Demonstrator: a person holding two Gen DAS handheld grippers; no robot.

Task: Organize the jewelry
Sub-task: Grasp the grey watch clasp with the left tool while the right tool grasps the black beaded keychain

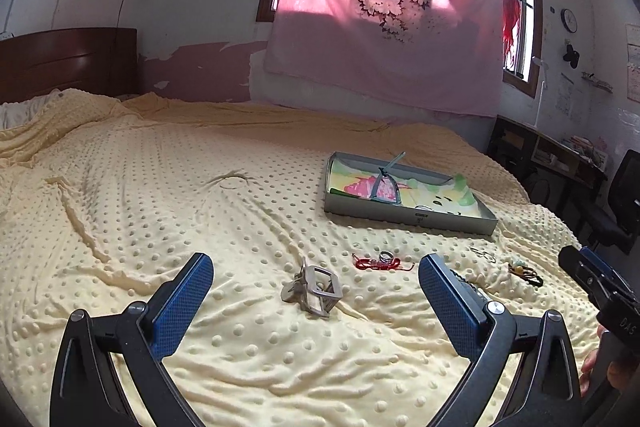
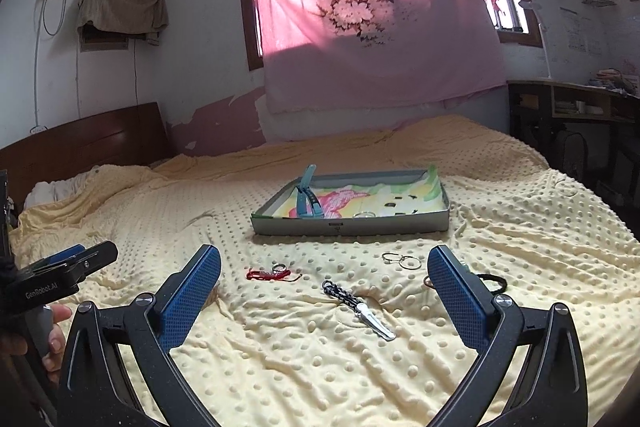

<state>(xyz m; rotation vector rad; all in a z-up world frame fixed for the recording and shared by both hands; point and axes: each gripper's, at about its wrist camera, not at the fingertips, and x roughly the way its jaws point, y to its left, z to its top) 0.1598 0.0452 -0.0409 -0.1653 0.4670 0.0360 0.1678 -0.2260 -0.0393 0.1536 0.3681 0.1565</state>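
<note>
Hovering low over the yellow dotted blanket (image 1: 160, 187) on the bed, the left gripper (image 1: 316, 291) has its jaws wide apart, with a beige hair claw clip (image 1: 314, 289) lying on the blanket between and just ahead of them. Right of the clip lies a red cord bracelet (image 1: 378, 263) with a silver ring (image 1: 386, 255) touching it. Farther back sits a shallow grey tray (image 2: 348, 225) lined with colourful paper, a blue watch strap (image 2: 306, 197) propped over its left rim. The right gripper (image 2: 324, 293) also hovers with jaws wide apart; ahead of them lies a black-and-white braided cord with a metal clip (image 2: 358, 305). Two thin hoop rings (image 2: 402, 260) lie near the tray, and a black hair tie (image 2: 494, 281) shows just past the right finger.
</note>
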